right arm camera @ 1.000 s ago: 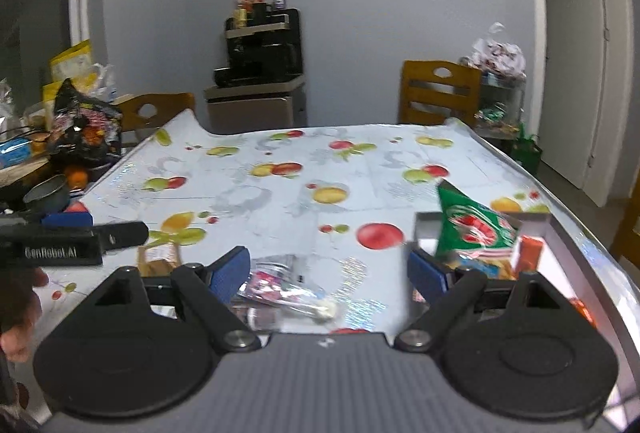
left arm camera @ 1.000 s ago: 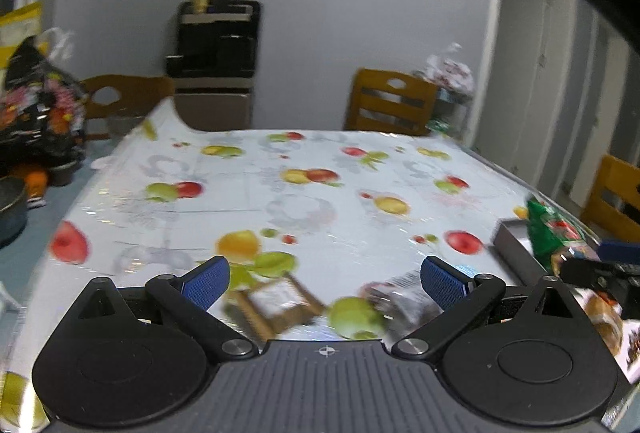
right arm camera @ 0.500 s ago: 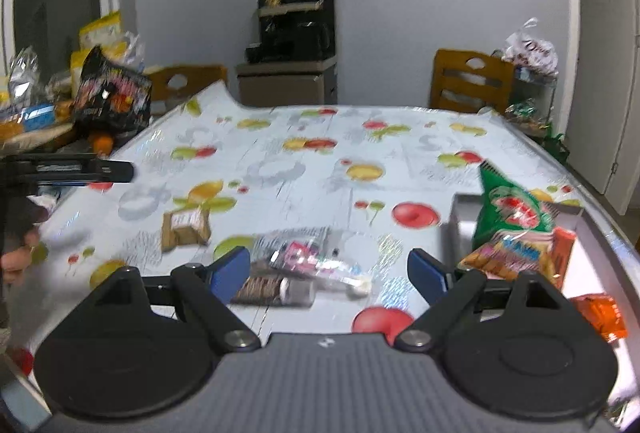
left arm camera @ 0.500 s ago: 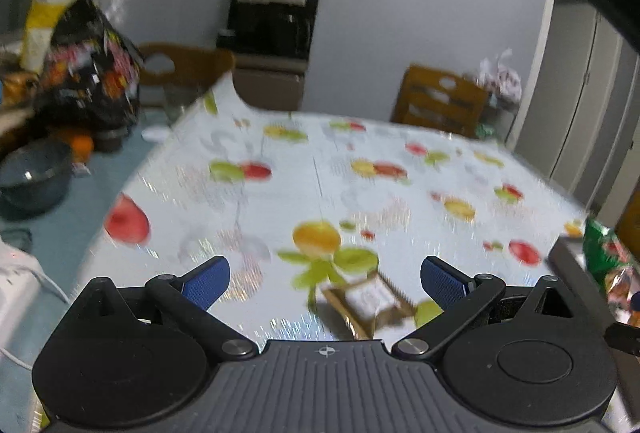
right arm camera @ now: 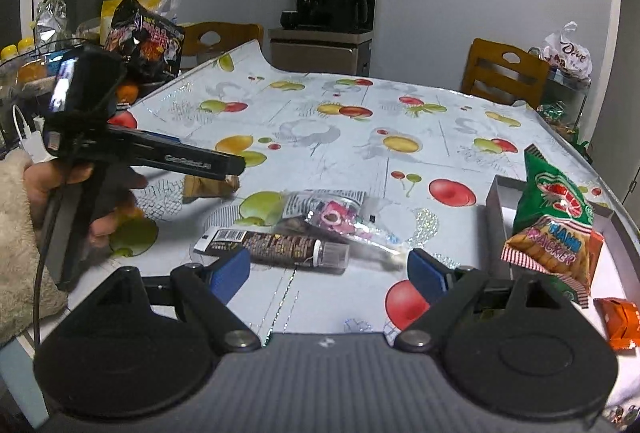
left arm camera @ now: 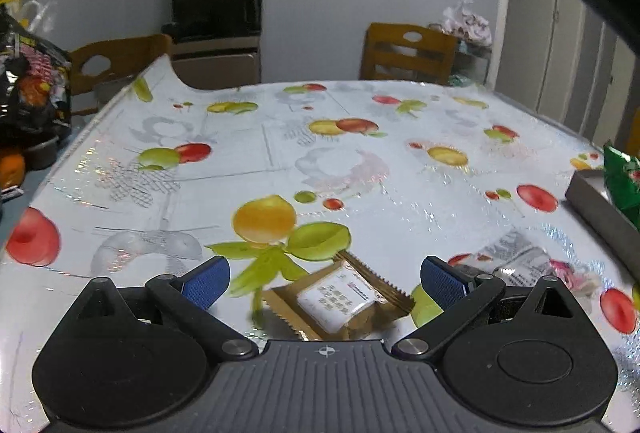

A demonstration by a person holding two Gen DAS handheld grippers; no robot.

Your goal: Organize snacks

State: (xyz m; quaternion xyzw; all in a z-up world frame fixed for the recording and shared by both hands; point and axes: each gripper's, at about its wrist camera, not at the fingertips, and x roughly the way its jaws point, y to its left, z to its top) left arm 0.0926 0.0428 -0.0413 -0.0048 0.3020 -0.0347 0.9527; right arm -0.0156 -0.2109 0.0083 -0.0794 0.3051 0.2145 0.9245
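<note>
A brown cookie pack (left arm camera: 340, 303) with a white label, its print too small to read, lies flat on the bench (left arm camera: 360, 161) between the spread blue pads of my left gripper (left arm camera: 324, 279), touching neither. At its 2 o'clock lies a clear candy bag (left arm camera: 520, 267).

In the right wrist view that candy bag (right arm camera: 340, 217) lies just ahead of my right gripper (right arm camera: 328, 267), whose jaws stand wide with nothing pinched. A dark chocolate bar (right arm camera: 280, 247) with a barcode lies against the bag's near side, close to my left pad. At 3 o'clock a grey box (right arm camera: 496, 209) holds a green bag (right arm camera: 556, 201) reading "PRAWN CRACKER", leaning upright, and an orange pack (right arm camera: 620, 317) lies at 4 o'clock.

At 9 o'clock my left hand (right arm camera: 60, 189), in a fluffy sleeve (right arm camera: 16, 245), holds the left gripper, whose side bears writing too blurred to read. At 10 o'clock past the bench edge stands a black snack bag (right arm camera: 148, 41). At 1 o'clock a white bag (right arm camera: 568, 51) printed "Dove" sits behind a chair (right arm camera: 504, 73).
</note>
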